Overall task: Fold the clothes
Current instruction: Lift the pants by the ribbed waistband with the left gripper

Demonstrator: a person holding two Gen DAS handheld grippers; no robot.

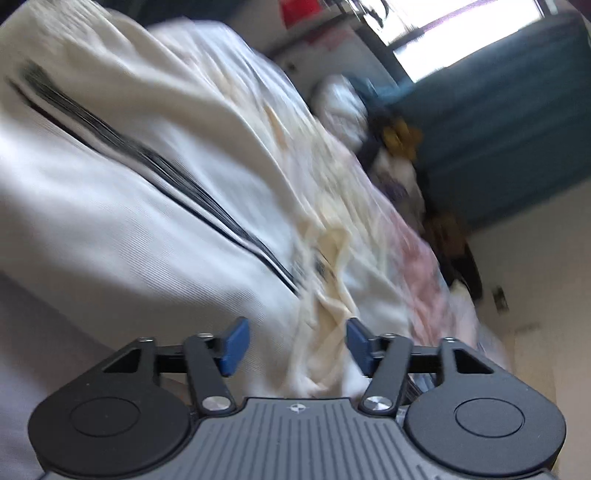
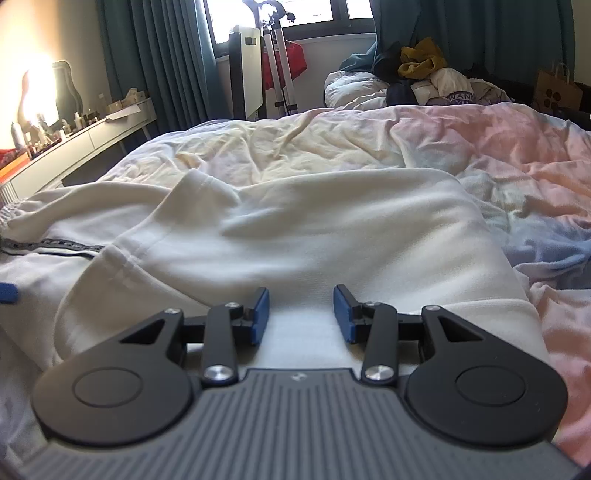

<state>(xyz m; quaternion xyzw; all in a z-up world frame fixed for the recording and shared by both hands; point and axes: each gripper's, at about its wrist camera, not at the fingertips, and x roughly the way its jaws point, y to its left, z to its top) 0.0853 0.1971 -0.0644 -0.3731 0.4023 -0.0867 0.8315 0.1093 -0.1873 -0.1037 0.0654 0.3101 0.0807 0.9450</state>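
White sweatpants (image 2: 295, 229) lay spread on the bed, folded over on themselves, with a dark patterned side stripe (image 2: 55, 245) running along the lower layer at left; elastic waistband or cuff (image 2: 9, 216) bunched at far left edge, cannot tell which. In the left wrist view the same garment (image 1: 129, 177) filled the left half, blurred, stripe (image 1: 155, 166) diagonal across it.

Right gripper (image 2: 301, 314) sat low over the white fabric, jaws partly apart, blue pads (image 2: 260, 314) clear of each other; a band of the cloth ran between them, but whether the pads pinched it could not be told. Left gripper (image 1: 297, 345) stood open, nothing clamped, cream bedding visible through the gap; pads (image 1: 234, 345) blue. A blue pad tip of the left gripper (image 2: 7, 292) showed at the left edge of the right wrist view, touching or just over the sweatpants.

Under the garment: rumpled duvet (image 2: 498, 147), cream, pink and blue patches. At the bed's far end, a pile of clothes (image 2: 432, 74), mustard piece on top, beside a white pillow (image 2: 351, 90). Teal curtains (image 2: 166, 55) behind, bright window (image 2: 229, 18), a stand with metal legs (image 2: 280, 74), dresser (image 2: 92, 133) with bottles at left, brown paper bag (image 2: 556, 90) at right.
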